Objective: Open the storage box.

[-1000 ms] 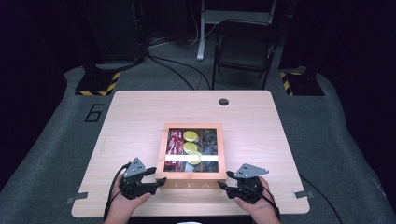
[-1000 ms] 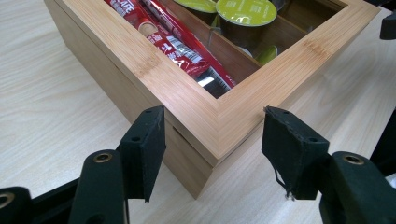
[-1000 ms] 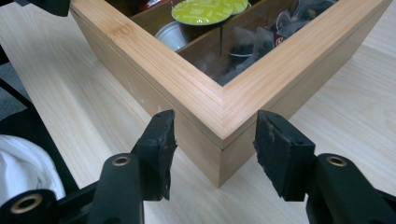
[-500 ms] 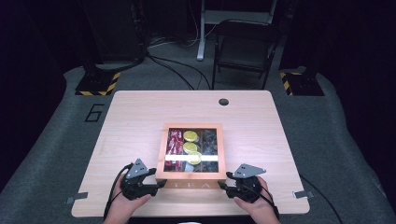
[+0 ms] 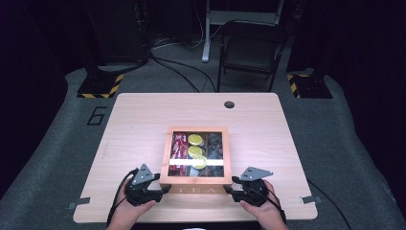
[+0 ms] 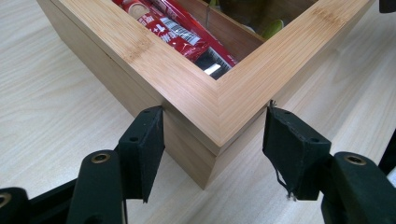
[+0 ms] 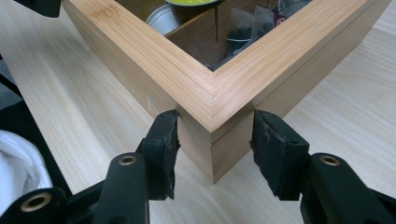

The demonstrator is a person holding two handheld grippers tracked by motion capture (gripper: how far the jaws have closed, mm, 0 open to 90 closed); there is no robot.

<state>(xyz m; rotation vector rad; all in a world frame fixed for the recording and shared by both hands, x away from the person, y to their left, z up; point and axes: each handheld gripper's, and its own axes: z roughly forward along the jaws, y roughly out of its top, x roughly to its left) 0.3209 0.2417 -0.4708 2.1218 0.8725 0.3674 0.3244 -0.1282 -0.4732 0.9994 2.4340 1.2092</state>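
Grippers at near corners of wooden tea box [image 5: 195, 188]: left gripper [image 6: 212, 135] straddling loosely, right gripper [image 7: 215, 140] pinching its corner.

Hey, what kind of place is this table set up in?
Probably a lab or recording studio, not a home: a numbered floor mat, hazard-striped stand bases, loose cables and a folding chair surround the table.

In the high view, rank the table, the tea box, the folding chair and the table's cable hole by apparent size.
1. Table
2. Tea box and folding chair: they look alike in size, and the chair stands farther from the camera, so no ranking between them.
3. Cable hole
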